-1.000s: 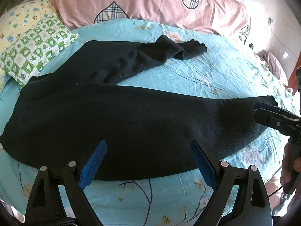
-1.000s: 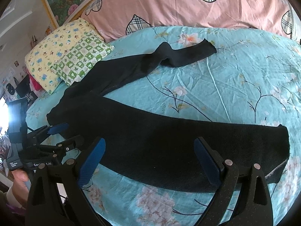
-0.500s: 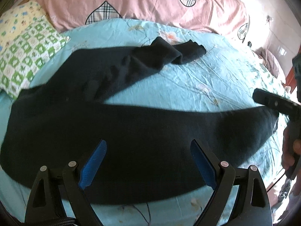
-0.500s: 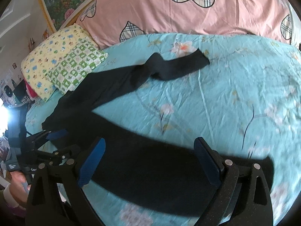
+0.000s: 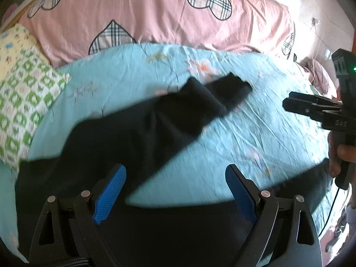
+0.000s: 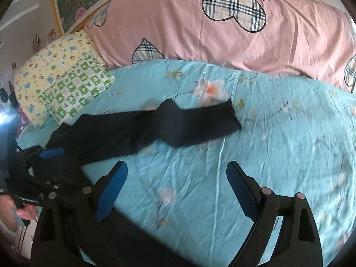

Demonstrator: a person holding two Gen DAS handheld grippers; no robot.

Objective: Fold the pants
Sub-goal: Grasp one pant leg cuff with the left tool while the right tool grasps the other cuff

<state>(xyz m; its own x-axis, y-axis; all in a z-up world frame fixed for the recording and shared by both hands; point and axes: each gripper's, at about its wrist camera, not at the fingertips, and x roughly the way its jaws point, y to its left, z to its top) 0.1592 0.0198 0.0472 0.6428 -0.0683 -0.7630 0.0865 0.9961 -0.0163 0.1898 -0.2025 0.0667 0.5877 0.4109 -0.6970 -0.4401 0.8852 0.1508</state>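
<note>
Black pants [image 5: 155,129] lie spread on a turquoise floral bed. The far leg runs toward its cuff at the upper middle, also in the right wrist view [image 6: 178,124]. The near leg passes under both grippers at the bottom edge. My left gripper [image 5: 175,189] is open, its blue pads above the crotch area. My right gripper [image 6: 176,188] is open over bare sheet, above the near leg's end. It also shows at the right of the left wrist view [image 5: 316,109]. Both views are motion-blurred.
The turquoise bedsheet [image 6: 278,144] fills the middle. A pink quilt with plaid hearts [image 6: 222,29] lies along the back. A green checked pillow [image 5: 20,102] and a yellow pillow [image 6: 49,66] sit at the left. A framed picture [image 6: 73,2] hangs behind.
Both grippers have moved forward over the bed, away from the near leg and toward the far leg. The near leg has slid to the bottom of both views. Both stay open.
</note>
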